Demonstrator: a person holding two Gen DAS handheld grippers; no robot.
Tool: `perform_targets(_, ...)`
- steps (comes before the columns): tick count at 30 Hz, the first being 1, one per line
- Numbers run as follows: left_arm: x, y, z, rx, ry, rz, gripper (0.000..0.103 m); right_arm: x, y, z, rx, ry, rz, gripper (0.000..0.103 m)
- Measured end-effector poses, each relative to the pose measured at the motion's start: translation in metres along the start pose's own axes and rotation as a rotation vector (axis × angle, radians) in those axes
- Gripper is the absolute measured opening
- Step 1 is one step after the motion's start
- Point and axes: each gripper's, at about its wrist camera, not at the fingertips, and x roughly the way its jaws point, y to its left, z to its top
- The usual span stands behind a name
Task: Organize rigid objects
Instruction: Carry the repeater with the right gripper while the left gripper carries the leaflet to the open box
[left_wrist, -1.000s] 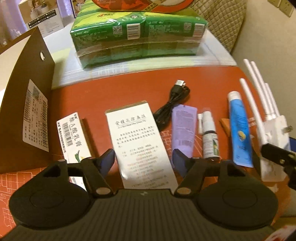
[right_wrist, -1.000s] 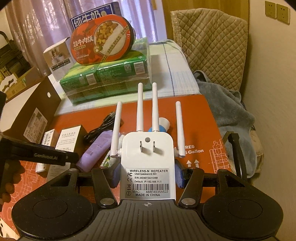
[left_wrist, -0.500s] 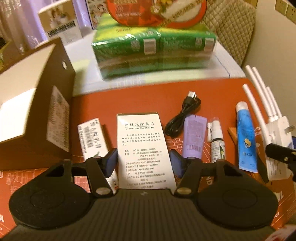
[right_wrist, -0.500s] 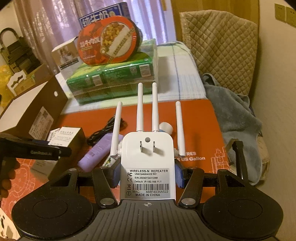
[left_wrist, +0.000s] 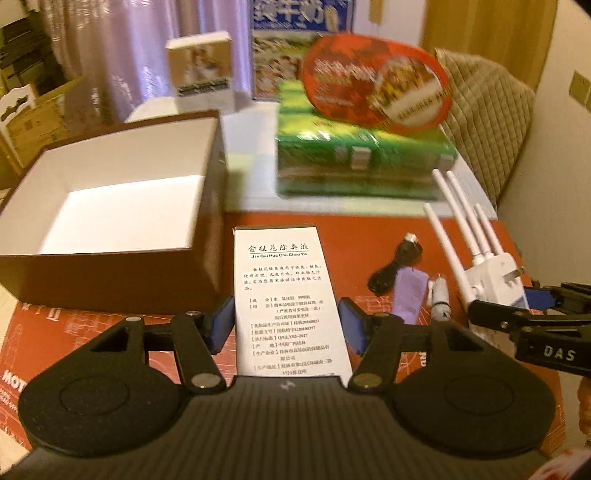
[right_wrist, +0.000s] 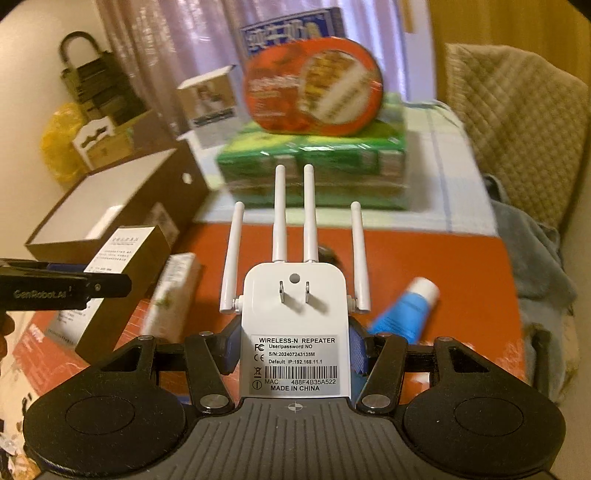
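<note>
Currently the orange mat (left_wrist: 369, 236) carries everything, with an open brown box (left_wrist: 110, 206), white inside, at its far left. Behind it sits a green shrink-wrapped pack (left_wrist: 362, 162) with a red round food tub (left_wrist: 373, 92) on top. Left gripper (left_wrist: 286, 321) is clamped on a tall white carton (left_wrist: 284, 295) printed with Chinese text, held up off the mat just right of the brown box. Right gripper (right_wrist: 293, 350) is clamped on a white wireless repeater (right_wrist: 295, 317), four antennas pointing away, plug prongs facing up. Loose on the mat: blue tube (right_wrist: 406, 314) at right, small white-and-green carton (right_wrist: 170, 295) at left, purple tube (left_wrist: 410, 291), black USB cable (left_wrist: 395, 266), small spray bottle (left_wrist: 441, 299).
</note>
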Motion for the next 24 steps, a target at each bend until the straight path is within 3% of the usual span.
perform_targets(5,-0.021,0.035,0.009,-0.049,-0.047,0.001,0.057,0.008,0.032,0.020,-0.028,-0.013,0.046,0.053)
perform_targets(13,-0.052,0.091,0.034,-0.041,-0.130,-0.014,0.057,0.026,0.093,0.055,-0.040,-0.048,0.101,0.053)
perform_targets(24,-0.037,0.190,0.064,-0.054,-0.143,0.065,0.057,0.077,0.184,0.098,-0.046,-0.043,0.172,0.053)
